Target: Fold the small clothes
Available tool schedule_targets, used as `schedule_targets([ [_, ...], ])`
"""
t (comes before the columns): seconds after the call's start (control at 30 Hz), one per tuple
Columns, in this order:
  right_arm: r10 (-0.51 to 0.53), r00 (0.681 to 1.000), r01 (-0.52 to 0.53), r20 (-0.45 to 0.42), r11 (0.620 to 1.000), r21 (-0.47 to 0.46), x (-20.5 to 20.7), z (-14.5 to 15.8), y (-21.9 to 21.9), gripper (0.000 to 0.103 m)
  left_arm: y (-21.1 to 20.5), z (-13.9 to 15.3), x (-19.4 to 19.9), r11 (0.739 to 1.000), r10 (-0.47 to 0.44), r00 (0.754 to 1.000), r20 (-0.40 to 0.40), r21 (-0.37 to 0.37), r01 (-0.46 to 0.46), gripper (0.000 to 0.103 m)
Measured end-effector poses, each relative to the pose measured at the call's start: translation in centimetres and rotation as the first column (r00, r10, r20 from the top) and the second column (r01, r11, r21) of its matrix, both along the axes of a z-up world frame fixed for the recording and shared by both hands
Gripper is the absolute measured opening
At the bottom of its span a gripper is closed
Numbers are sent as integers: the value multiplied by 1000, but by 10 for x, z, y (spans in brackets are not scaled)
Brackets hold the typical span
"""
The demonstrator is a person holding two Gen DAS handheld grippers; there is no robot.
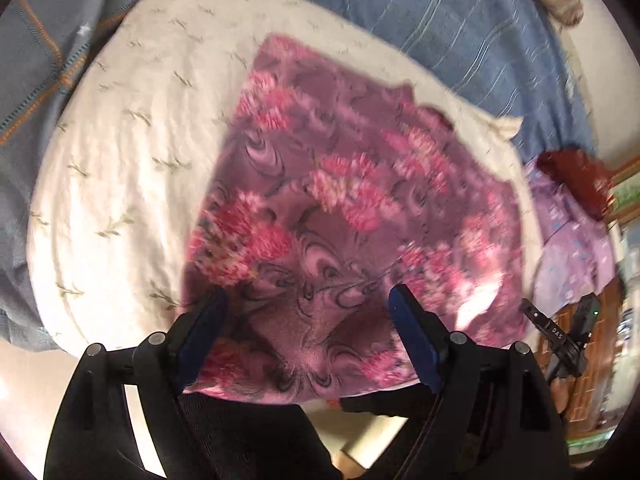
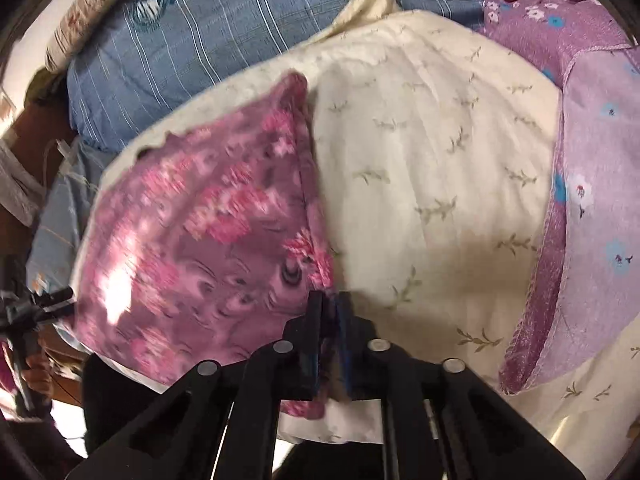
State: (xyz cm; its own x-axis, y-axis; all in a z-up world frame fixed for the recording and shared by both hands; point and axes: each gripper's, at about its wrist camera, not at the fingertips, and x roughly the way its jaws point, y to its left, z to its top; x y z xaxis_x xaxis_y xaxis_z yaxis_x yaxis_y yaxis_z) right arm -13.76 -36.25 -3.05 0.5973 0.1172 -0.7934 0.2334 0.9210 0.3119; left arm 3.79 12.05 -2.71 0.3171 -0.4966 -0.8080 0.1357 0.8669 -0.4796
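A small pink and purple flowered garment [image 1: 340, 200] lies spread on a cream leaf-print cloth [image 1: 132, 128]. My left gripper [image 1: 308, 300] is open, its blue-padded fingers wide apart above the garment's near edge, holding nothing. In the right wrist view the same garment [image 2: 208, 232] lies left of centre on the cream cloth [image 2: 432, 168]. My right gripper [image 2: 330, 300] is shut on the garment's near right corner. The right gripper's body also shows at the right edge of the left wrist view [image 1: 560, 332].
A blue striped bedcover [image 1: 460, 28] lies behind the cream cloth. A lilac flowered garment [image 2: 592, 184] lies to the right, with a dark red item [image 1: 576, 180] beyond it. A grey blanket with orange lines [image 1: 40, 60] is at the left. A patterned pillow [image 2: 88, 20] lies far back.
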Motion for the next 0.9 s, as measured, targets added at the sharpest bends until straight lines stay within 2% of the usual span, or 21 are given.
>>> schedule_targets([
  [0.13, 1, 988, -9, 156, 999, 51, 7, 42, 1, 11, 29, 12, 5, 993, 82, 997, 2, -82, -81, 83],
  [0.2, 28, 979, -42, 201, 997, 66, 20, 51, 9, 16, 31, 6, 3, 990, 78, 997, -14, -114, -79, 83],
  [0.27, 41, 982, -55, 185, 996, 68, 35, 44, 20, 21, 27, -10, 1, 995, 61, 997, -47, -81, -65, 83],
  [0.3, 49, 987, -60, 154, 996, 65, 46, 33, 23, 22, 29, -20, -1, 996, 59, 996, -68, -59, -63, 83],
  [0.37, 36, 999, -38, 36, 998, 46, 60, 2, 26, 23, 27, -43, 1, 997, 52, 991, -124, -44, -58, 83],
  [0.4, 20, 1000, -21, 24, 998, 62, 61, -8, 26, 22, 28, -41, -1, 997, 55, 993, -107, -56, -61, 83],
  [0.43, -4, 998, 0, 61, 998, 66, 56, -4, 26, 22, 29, -37, -1, 996, 51, 994, -101, -71, -58, 83],
  [0.5, 0, 999, -2, 40, 999, 39, 56, 5, 31, 25, 39, -24, 2, 990, 50, 997, -63, -130, -58, 83],
  [0.57, 3, 998, -4, 70, 1000, 8, 53, 19, 39, 25, 49, -17, 7, 979, 62, 997, -54, -191, -72, 83],
  [0.7, 39, 987, -34, 157, 999, -32, 49, 38, 69, 27, 60, -31, 18, 940, 71, 990, -120, -323, -107, 83],
  [0.8, 111, 975, -102, 194, 993, -54, 56, 45, 99, 27, 50, -49, 22, 928, 41, 982, -184, -358, -106, 83],
  [0.9, 172, 959, -153, 226, 983, -97, 62, 46, 129, 27, 40, -53, 27, 925, 26, 983, -183, -369, -93, 83],
])
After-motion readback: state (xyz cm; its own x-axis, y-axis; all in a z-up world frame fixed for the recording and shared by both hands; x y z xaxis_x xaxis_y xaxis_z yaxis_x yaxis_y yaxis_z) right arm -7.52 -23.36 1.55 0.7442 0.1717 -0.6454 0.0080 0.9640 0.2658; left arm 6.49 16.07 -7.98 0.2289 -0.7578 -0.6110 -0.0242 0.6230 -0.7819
